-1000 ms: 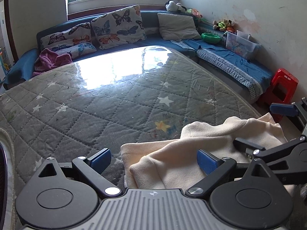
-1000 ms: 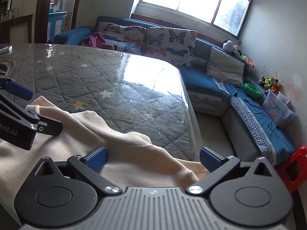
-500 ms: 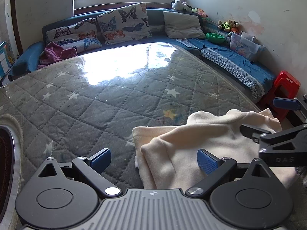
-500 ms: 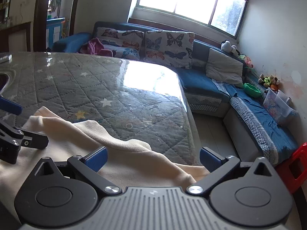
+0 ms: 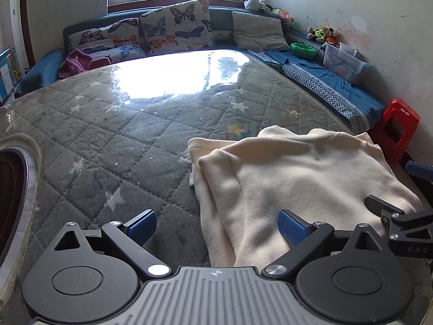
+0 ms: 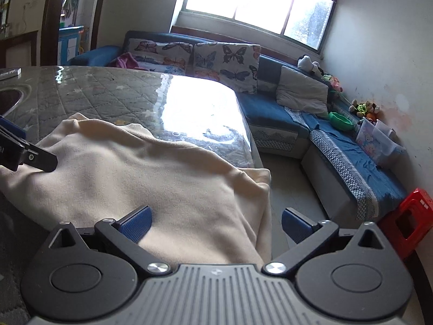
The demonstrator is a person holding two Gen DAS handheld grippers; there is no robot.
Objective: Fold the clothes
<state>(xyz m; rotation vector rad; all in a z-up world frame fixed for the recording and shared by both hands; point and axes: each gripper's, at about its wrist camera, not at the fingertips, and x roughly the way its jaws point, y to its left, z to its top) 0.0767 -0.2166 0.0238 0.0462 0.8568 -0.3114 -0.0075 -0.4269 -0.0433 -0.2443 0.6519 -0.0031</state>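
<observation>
A cream fleece garment (image 5: 297,178) lies folded at the near right corner of the grey quilted table (image 5: 135,135). It also shows in the right wrist view (image 6: 151,178), where its right edge hangs over the table edge. My left gripper (image 5: 217,226) is open over the garment's left edge, holding nothing. My right gripper (image 6: 215,222) is open over the garment's right edge, holding nothing. The right gripper's fingers (image 5: 384,208) show at the far right of the left wrist view. The left gripper's fingers (image 6: 40,158) show at the left of the right wrist view.
A blue corner sofa (image 5: 324,81) with butterfly cushions (image 5: 176,24) wraps the far and right sides. A red stool (image 5: 397,127) stands on the floor right of the table. A dark oval opening (image 5: 10,195) sits at the table's left edge. A pink garment (image 5: 78,61) lies on the sofa.
Both grippers have drawn back toward the near edge and risen. The garment now lies flatter and further folded, spread wider in both views.
</observation>
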